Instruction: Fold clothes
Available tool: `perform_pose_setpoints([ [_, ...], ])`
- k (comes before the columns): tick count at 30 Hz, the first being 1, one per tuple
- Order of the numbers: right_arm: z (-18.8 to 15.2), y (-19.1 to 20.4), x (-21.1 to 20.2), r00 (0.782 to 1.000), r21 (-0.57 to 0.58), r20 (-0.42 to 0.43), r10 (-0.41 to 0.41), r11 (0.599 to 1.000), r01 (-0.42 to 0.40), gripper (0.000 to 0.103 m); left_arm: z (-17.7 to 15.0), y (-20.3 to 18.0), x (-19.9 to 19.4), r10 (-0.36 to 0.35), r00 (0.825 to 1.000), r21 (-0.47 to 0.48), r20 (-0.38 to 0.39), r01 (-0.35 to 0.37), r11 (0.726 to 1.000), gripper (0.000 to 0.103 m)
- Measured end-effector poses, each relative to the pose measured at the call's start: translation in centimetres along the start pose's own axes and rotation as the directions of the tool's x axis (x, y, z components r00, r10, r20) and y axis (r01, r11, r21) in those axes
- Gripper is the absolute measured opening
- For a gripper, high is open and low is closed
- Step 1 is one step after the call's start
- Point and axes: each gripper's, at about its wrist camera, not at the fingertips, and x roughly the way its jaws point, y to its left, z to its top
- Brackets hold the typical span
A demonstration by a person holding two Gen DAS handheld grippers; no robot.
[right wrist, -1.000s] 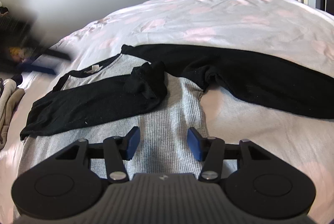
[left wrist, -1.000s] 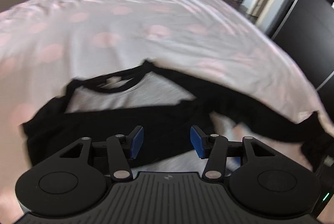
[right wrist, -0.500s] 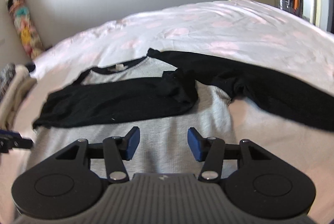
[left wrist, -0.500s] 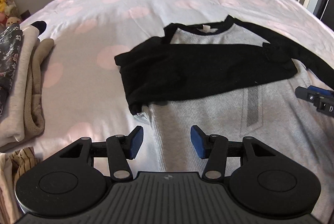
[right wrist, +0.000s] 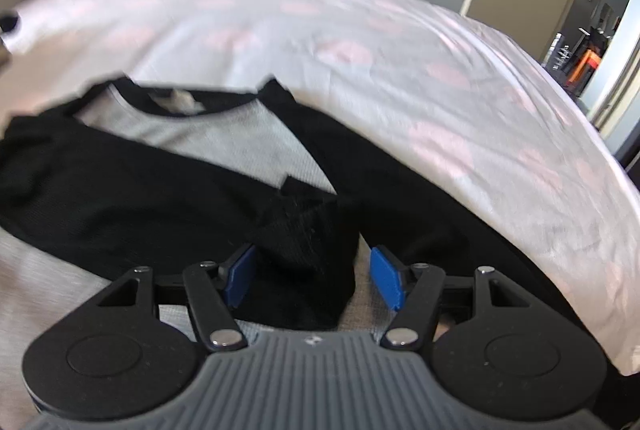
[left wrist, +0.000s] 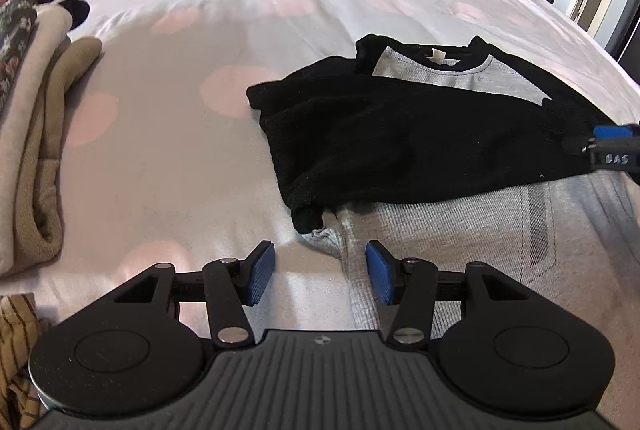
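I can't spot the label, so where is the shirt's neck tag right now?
The neck tag sits inside the black collar at the far end of the grey-and-black shirt, right of centre in the left wrist view, above the folded-over black sleeve.

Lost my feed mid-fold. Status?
Left claw open, over shirt edge. Right claw open, jaws just widened, straddling folded sleeve, no grip. Nothing in the way.
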Motion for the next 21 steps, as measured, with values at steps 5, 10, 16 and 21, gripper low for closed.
perform_pose_setpoints([
  [5, -0.3, -1.4, 0.4, 0.991, -0.028, -0.017, -0.132, 0.991, 0.131, 0.066, 0.0, 0.4, 0.2, -0.011, 1.0, -0.008, 0.001, 0.011, 1.0, 0.051],
  [10, -0.1, -6.7, 0.1, 0.974, 0.065, -0.062, -0.217, 0.973, 0.22, 0.066, 0.2, 0.4, 0.2, -0.009, 1.0, -0.006, -0.004, 0.009, 1.0, 0.051],
  [16, 0.1, -9.5, -1.9, 0.976, 0.153, -0.039, -0.213, 0.964, 0.216, 0.066, 0.5, 0.3, -0.3, 0.006, 1.0, -0.003, 0.002, -0.006, 1.0, 0.051],
  [21, 1.1, -6.8, -2.9, 0.996, 0.124, 0.054, -0.065, 0.991, 0.058, 0.065, 1.0, 0.2, -1.2, 0.035, 0.998, -0.002, 0.06, -0.035, 0.999, 0.051],
])
